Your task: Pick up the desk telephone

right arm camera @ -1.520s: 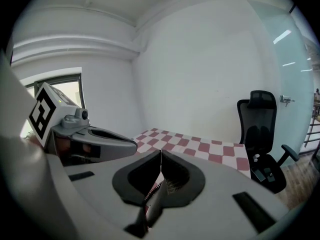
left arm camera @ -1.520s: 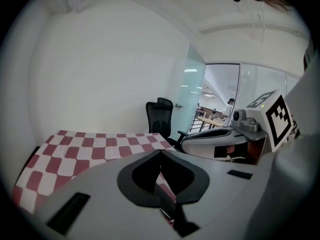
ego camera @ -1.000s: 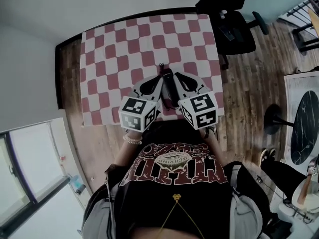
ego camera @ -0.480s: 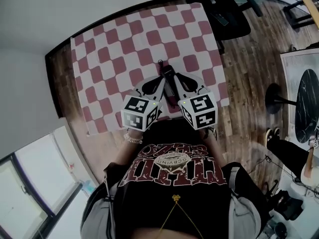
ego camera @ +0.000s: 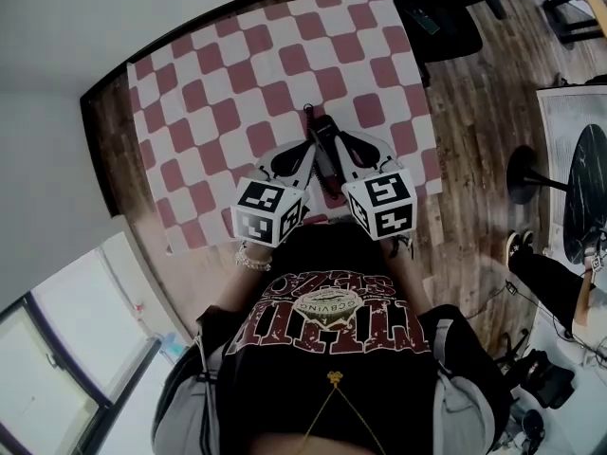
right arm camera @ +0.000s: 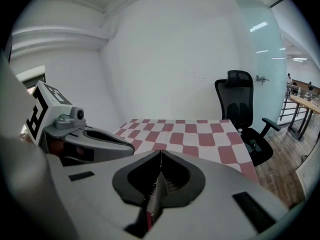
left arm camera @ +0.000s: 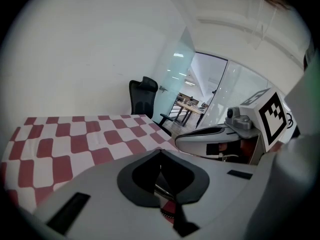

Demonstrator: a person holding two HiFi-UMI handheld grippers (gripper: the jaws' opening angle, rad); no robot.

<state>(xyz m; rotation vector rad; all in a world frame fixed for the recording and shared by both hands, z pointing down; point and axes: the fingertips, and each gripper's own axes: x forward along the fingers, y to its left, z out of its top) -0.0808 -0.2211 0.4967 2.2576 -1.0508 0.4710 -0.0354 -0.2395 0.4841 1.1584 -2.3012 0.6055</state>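
No desk telephone shows in any view. A table under a red-and-white checked cloth (ego camera: 237,74) lies below me, and I see nothing standing on it. My left gripper (ego camera: 310,142) and right gripper (ego camera: 325,133) hang side by side over the cloth's near edge, their tips close together and pointing across the table. In the left gripper view the left gripper (left arm camera: 160,152) has its jaws meeting at the tips with nothing between them. The right gripper (right arm camera: 160,153) is likewise shut and holds nothing. Each gripper sees the other's white body beside it.
A black office chair (ego camera: 432,17) stands at the table's far right corner, also seen as the chair (right arm camera: 240,109) and the chair (left arm camera: 142,96). White walls border the table's far and left sides. Wooden floor (ego camera: 474,131) runs along the right, with a round black stand base (ego camera: 526,173).
Both grippers have sunk a little toward the cloth and tipped further down, still side by side and shut. The head view has swung slightly, so the table sits more slanted.
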